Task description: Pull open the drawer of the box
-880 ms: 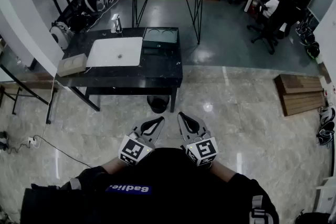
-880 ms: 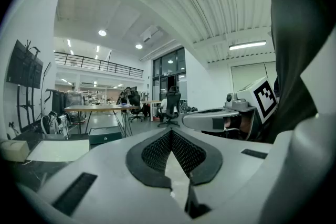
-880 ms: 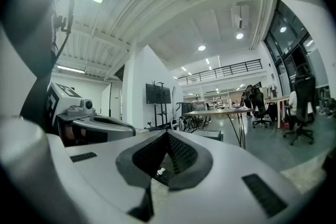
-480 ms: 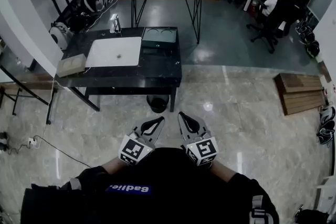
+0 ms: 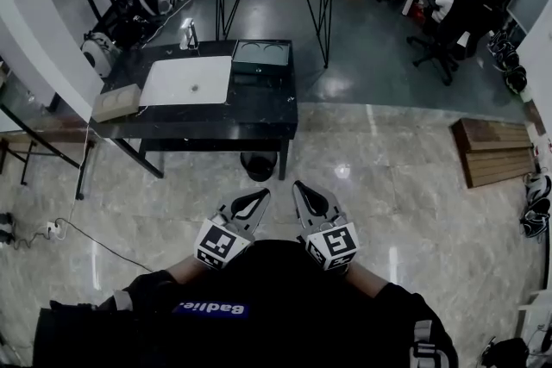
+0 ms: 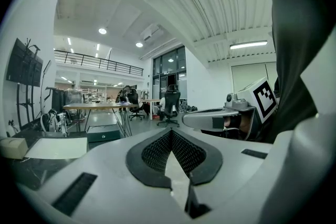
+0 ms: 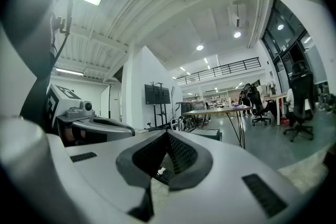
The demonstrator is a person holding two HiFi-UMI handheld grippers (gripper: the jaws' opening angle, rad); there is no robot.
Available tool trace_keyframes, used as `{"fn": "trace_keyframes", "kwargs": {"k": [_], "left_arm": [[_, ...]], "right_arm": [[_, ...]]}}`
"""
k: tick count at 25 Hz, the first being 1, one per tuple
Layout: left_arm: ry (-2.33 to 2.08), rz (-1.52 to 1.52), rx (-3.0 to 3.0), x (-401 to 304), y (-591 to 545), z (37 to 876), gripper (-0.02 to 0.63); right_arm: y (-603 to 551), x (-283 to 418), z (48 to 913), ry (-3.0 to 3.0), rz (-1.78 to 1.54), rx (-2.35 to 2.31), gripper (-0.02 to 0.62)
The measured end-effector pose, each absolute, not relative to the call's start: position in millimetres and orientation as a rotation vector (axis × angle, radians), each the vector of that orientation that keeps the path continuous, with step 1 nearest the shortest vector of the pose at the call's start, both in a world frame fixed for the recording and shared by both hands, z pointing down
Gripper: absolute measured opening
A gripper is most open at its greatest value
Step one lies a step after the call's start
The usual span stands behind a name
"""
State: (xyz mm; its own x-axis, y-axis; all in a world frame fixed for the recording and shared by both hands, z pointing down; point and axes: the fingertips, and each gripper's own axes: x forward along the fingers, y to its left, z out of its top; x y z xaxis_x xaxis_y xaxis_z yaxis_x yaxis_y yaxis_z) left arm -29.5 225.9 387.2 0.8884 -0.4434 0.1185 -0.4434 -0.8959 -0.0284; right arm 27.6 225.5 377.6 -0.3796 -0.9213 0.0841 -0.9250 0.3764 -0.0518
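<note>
Left gripper (image 5: 256, 197) and right gripper (image 5: 299, 187): jaws pressed together, empty, well apart from the desk (image 5: 216, 121); step closer, then spread jaws.

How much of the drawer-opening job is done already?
Nothing looks done yet. The dark box sits on the black table, untouched, with no drawer visibly pulled out. In hand: nothing. The left gripper and right gripper are both shut and empty, held well short of the table. Left to do: walk over, grip the drawer and pull it open.
</note>
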Motion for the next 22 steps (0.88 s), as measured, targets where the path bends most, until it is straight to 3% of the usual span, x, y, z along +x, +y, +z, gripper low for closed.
{"fn": "trace_keyframes", "kwargs": {"k": [22], "left_arm": [[0.844, -0.269, -3.099, 27, 219, 394, 0.002]], "right_arm": [[216, 90, 380, -2.672, 0.173, 1.653, 0.000]]}}
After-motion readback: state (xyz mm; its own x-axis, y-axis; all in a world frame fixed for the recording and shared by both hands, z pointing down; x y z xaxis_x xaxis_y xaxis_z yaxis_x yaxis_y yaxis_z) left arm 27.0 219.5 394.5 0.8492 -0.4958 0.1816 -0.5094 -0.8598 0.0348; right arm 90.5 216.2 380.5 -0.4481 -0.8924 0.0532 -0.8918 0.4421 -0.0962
